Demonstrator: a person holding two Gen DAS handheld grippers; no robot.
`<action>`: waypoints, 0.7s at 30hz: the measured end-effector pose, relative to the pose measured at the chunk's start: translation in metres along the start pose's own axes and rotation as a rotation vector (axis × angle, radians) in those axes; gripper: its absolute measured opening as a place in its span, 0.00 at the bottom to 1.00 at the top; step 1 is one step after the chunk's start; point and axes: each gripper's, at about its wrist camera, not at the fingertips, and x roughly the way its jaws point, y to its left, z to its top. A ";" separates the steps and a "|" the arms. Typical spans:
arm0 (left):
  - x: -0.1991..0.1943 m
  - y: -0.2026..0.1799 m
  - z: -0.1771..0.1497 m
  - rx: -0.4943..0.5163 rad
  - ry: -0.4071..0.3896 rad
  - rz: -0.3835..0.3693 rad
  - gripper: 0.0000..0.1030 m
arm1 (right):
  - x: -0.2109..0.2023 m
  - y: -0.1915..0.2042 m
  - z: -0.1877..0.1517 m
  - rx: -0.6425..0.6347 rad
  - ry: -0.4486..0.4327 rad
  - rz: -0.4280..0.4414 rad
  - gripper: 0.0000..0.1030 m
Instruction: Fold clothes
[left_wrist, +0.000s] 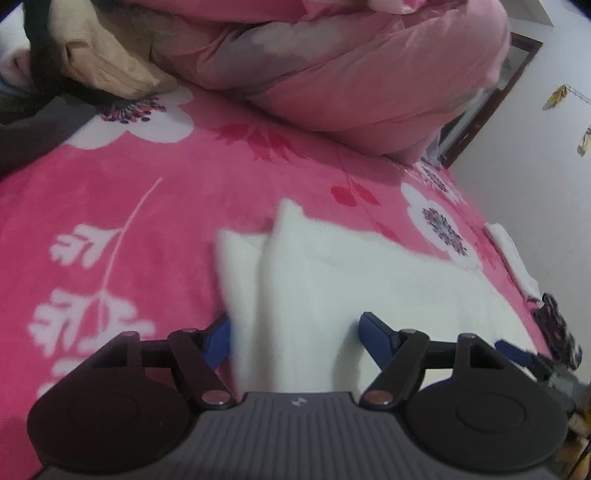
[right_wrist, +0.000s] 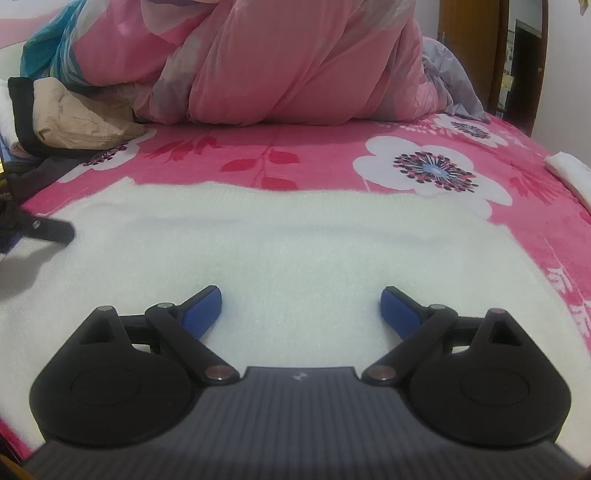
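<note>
A white knit garment (right_wrist: 295, 251) lies spread flat on the bed (right_wrist: 325, 162), which is covered with a bright pink blanket with white flowers. The right gripper (right_wrist: 301, 306) hovers low over the near part of the garment; its two blue fingers (right_wrist: 203, 310) stand wide apart and nothing is between them, so it is open and holds nothing. The left gripper (left_wrist: 291, 336) is at the left side of the garment, where a fold of the white cloth (left_wrist: 280, 295) rises up between its blue fingers (left_wrist: 373, 332). This view is blurred by motion, and I cannot tell if the pads press on the cloth or only stand beside it. At the far side of the bed a big pink quilt (right_wrist: 295, 62) is heaped up. To the far left, beside the quilt, lies a beige garment with a black edge (right_wrist: 74, 114). Near the right edge of the bed there is a small folded white piece (right_wrist: 569, 173), well apart from the spread garment. No box or basket shows in these views; all the clothes lie directly on the bed.
</note>
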 end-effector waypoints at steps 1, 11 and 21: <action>0.000 0.002 0.000 -0.021 0.001 -0.005 0.65 | 0.001 0.000 0.000 0.002 0.000 0.001 0.92; -0.033 0.002 -0.040 -0.095 0.034 -0.038 0.55 | 0.002 0.000 -0.005 0.003 -0.018 0.007 0.94; -0.023 0.009 -0.036 -0.130 0.027 -0.089 0.55 | 0.002 0.000 -0.006 0.005 -0.022 0.007 0.94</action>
